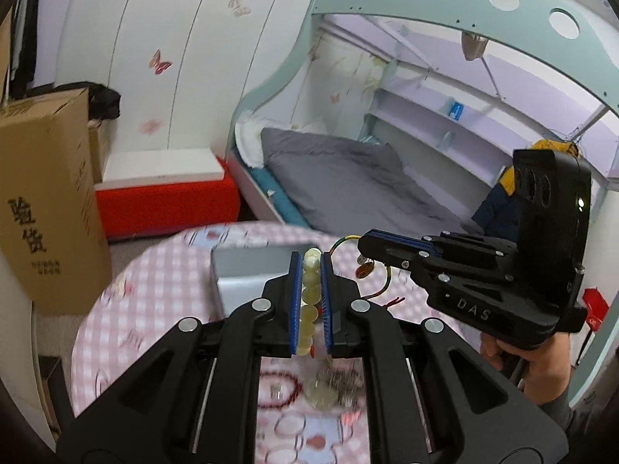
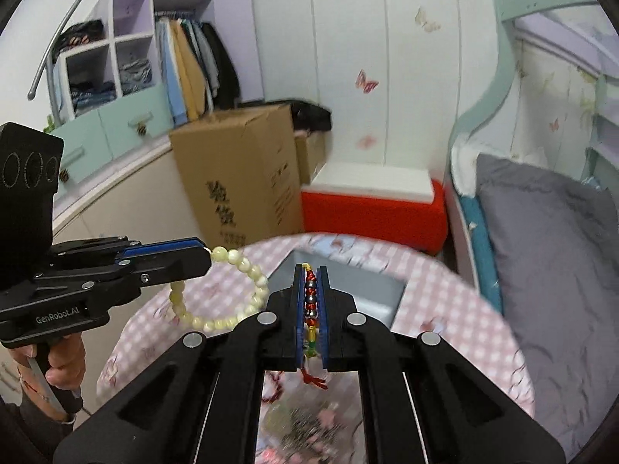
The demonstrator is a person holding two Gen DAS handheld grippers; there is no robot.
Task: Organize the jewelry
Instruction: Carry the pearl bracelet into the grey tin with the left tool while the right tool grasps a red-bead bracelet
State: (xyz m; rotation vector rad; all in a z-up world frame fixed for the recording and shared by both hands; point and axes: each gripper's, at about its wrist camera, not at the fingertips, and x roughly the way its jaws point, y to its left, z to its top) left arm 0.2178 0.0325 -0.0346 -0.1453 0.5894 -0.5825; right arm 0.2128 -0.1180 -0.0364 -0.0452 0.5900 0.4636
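A home bedroom: bunk bed, open wardrobe, butterfly wall stickers.

Above a pink-checked worktop, the right claw pinches a multicoloured beaded cord, while the left claw grips a pale bead bracelet beside a grey box.

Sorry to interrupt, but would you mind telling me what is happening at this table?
A person is sorting jewelry with two handheld grippers. The left gripper is shut on a pale bead bracelet, and the right gripper is shut on a colourful cord bracelet. Both hang above the pink checked table, near an open grey box.
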